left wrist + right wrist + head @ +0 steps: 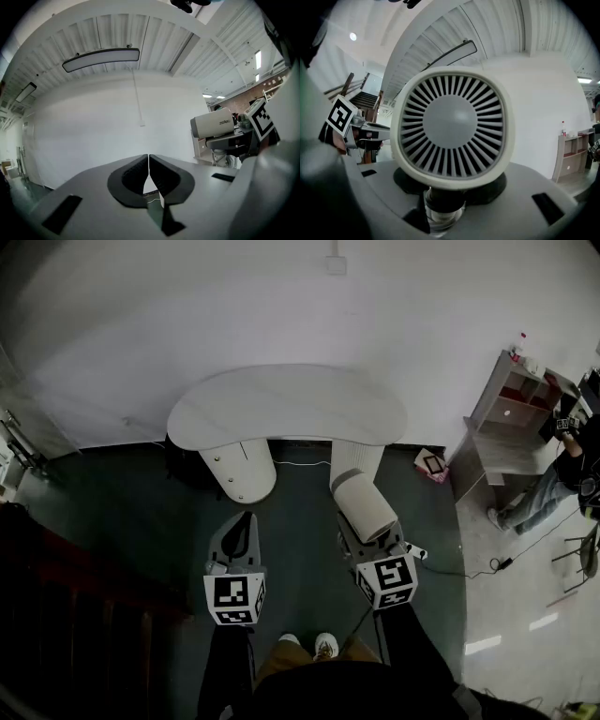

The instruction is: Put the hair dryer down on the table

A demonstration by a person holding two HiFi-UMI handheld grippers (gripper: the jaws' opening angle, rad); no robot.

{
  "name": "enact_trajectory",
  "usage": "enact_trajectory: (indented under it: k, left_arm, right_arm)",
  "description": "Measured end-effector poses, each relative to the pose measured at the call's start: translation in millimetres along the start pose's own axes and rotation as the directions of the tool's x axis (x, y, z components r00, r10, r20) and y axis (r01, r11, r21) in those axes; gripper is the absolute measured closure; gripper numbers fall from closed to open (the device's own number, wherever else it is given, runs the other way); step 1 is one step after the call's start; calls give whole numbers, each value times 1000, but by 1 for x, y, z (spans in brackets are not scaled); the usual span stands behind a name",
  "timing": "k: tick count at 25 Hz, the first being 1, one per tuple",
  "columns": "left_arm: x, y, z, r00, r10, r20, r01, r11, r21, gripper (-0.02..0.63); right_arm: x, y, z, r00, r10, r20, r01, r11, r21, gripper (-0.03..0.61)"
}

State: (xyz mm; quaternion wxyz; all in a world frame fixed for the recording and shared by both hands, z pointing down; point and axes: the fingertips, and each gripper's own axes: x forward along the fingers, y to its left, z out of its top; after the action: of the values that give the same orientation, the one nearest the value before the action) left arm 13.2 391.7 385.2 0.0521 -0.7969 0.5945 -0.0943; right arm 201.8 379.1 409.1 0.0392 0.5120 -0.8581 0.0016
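The right gripper [445, 190] has its jaws part open and clamped round the handle of the hair dryer [452, 126], whose head sits up above them. The left gripper [149, 161] is pinched together on nothing. The dryer is in the air in front of the person, well short of the white table [281, 409]. That gap is the danger: let go here and the dryer falls to the dark floor, not the tabletop. There's also a top-heavy load on a narrow handle, so I'd judge a quick tilt could swing the head round in the grip, or bring it down hard on its nose. Only the head view shows the table and the stretch of floor before it. The right gripper view is filled with the rear grille and gives no table at all. The left gripper view catches the dryer side-on, barrel level.
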Motion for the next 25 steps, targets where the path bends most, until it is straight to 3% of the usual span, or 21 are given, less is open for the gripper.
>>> enact_trajectory:
  k: [25]
  left_arm:
    - [-2, -16, 12, 1000, -12, 9, 12, 1000, 13, 592]
  right_arm:
    - [-11, -3, 3, 999, 42, 19, -41, 999, -29, 368]
